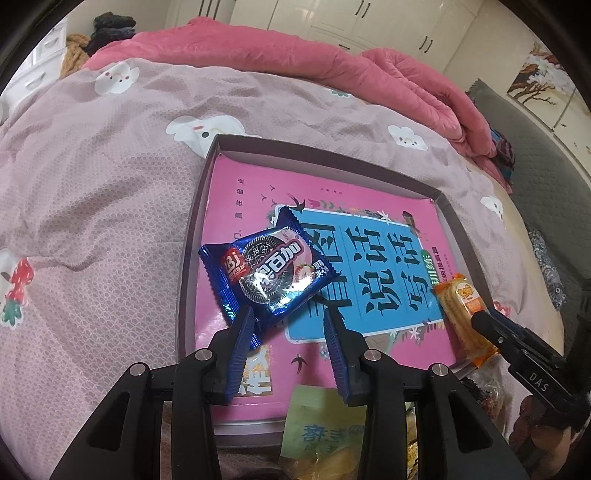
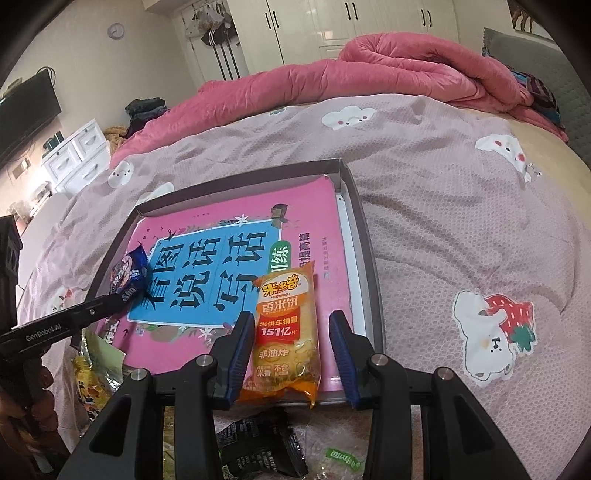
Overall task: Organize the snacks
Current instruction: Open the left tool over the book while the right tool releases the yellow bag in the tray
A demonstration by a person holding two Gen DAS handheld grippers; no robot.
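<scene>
A shallow box tray point(image 1: 192, 236) with a pink book inside lies on the bed; it also shows in the right wrist view point(image 2: 364, 236). A blue cookie packet point(image 1: 269, 271) rests on the tray's left part, its near corner between my open left gripper's fingers point(image 1: 290, 326). It shows small in the right wrist view point(image 2: 129, 275). An orange rice-cracker packet point(image 2: 286, 332) lies on the tray's near right part between my open right gripper's fingers point(image 2: 291, 332). The left wrist view shows that packet point(image 1: 461, 308) too.
Several more snack packets lie on the bed just in front of the tray: a pale green one point(image 1: 321, 428), a black one point(image 2: 258, 446). A pink quilt point(image 2: 369, 77) is heaped at the far side. Wardrobes point(image 2: 332, 26) stand behind.
</scene>
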